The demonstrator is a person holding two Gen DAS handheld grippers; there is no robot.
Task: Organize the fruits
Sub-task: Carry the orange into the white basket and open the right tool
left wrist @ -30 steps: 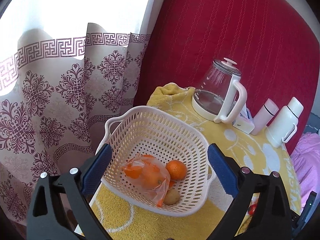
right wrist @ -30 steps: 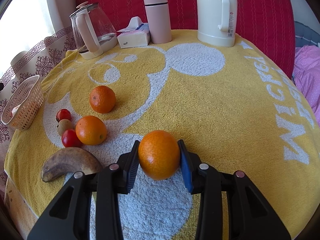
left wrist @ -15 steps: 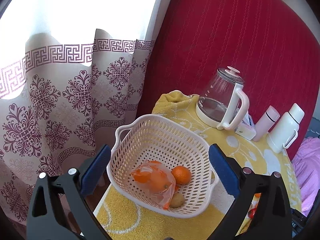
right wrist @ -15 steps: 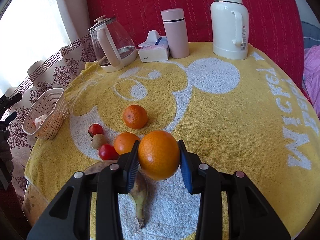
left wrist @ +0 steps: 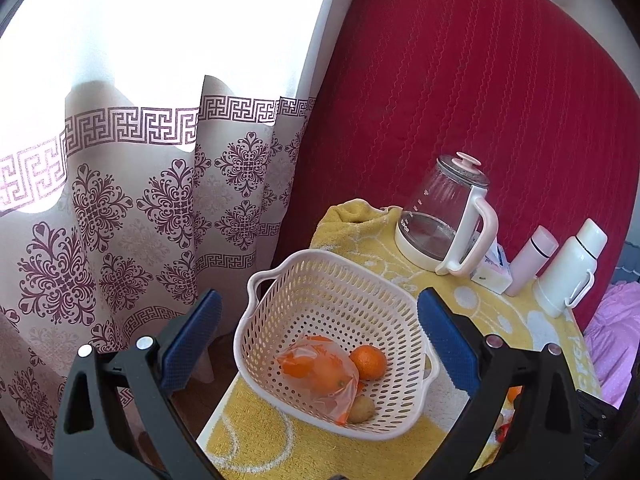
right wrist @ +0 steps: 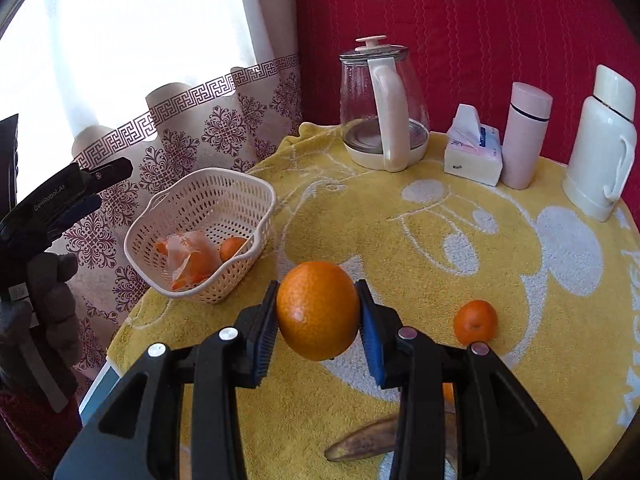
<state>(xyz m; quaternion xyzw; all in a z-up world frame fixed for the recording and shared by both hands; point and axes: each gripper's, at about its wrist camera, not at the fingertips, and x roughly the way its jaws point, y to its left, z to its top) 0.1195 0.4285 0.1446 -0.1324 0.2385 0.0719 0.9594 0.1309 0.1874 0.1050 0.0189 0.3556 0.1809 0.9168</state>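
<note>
A large orange [right wrist: 318,310] is clamped between the blue pads of my right gripper [right wrist: 318,316], held above the yellow towel. Ahead and to the left stands the white basket [right wrist: 262,204] with a plastic bag of orange pieces [right wrist: 188,258] and a small orange [right wrist: 232,248] inside. In the left wrist view my left gripper [left wrist: 316,344] hangs open above the same basket [left wrist: 256,292], where the bag [left wrist: 320,372], an orange [left wrist: 368,362] and a brownish kiwi [left wrist: 362,410] lie. A mandarin [right wrist: 475,322] and a dark banana [right wrist: 360,446] rest on the towel.
A glass kettle [right wrist: 380,112], a tissue box [right wrist: 474,150], a pink flask [right wrist: 524,136] and a white thermos [right wrist: 604,140] line the table's far edge by the red wall. A patterned curtain [left wrist: 120,220] hangs left. A gloved hand [right wrist: 44,312] holds the left gripper's body.
My right gripper has lifted the orange and swung left toward the basket, which now looms nearer. My left gripper has drawn up and back from the basket, staying open.
</note>
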